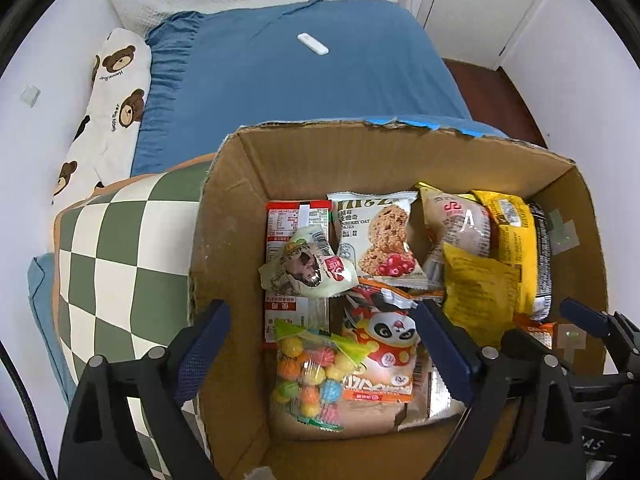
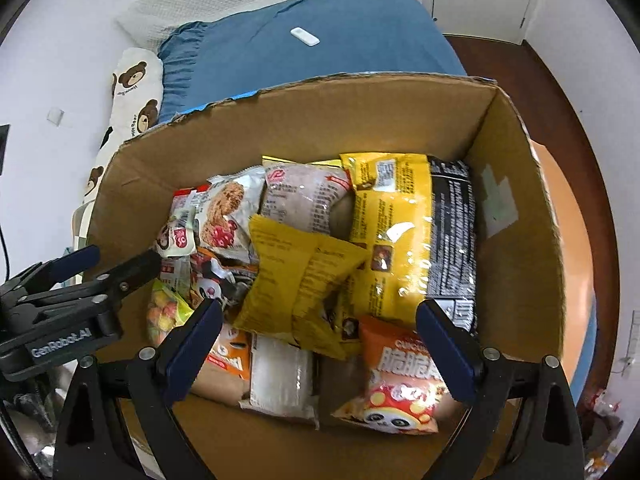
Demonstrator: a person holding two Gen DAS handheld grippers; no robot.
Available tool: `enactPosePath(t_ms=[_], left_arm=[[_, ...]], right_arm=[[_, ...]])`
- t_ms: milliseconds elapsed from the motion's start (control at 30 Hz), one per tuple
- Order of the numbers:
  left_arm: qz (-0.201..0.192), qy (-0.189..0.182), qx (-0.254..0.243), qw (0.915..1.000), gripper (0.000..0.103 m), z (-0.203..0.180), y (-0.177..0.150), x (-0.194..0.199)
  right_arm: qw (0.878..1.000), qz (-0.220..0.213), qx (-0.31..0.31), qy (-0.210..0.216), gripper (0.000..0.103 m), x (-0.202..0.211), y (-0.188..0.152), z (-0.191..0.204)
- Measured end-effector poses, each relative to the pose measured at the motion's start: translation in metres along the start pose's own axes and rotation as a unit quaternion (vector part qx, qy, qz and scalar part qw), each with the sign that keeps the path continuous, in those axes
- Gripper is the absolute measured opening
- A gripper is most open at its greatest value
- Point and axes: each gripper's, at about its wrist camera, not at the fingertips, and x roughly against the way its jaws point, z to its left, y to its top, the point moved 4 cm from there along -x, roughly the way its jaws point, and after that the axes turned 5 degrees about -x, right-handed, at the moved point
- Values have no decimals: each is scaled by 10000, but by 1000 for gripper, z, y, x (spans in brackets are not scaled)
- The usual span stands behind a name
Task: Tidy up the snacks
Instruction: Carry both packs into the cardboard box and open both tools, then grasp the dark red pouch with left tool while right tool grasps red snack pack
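Cardboard box (image 2: 516, 216) on the bed (image 1: 304, 80) holds all snacks. Nearest, left claw (image 1: 324, 348) spread wide, empty, over the candy bag (image 1: 308, 376); right claw (image 2: 320, 344) likewise apart above the panda packet (image 2: 400, 384). Packets judged light, crinkly, slippery, crushable; pinch a sealed edge. Farther, yellow noodle pack (image 2: 392, 232) lies long axis toward the far wall.
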Motion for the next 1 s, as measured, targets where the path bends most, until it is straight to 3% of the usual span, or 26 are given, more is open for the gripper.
enactPosePath(t_ms=[400,733,1000], left_arm=[[-683,-18,105,9976,94,-9,-48,56],[-1524,145,79,9882,94,-10,-103,129],[-1922,203,66,9811,94,-14,-146,167]], right_arm=[[9977,-633,242,-78,99,56,-38,-3],[9887,-1397,543,-32,99,117,-93,5],[9782,-1960,686,56,99,167,-140,11]])
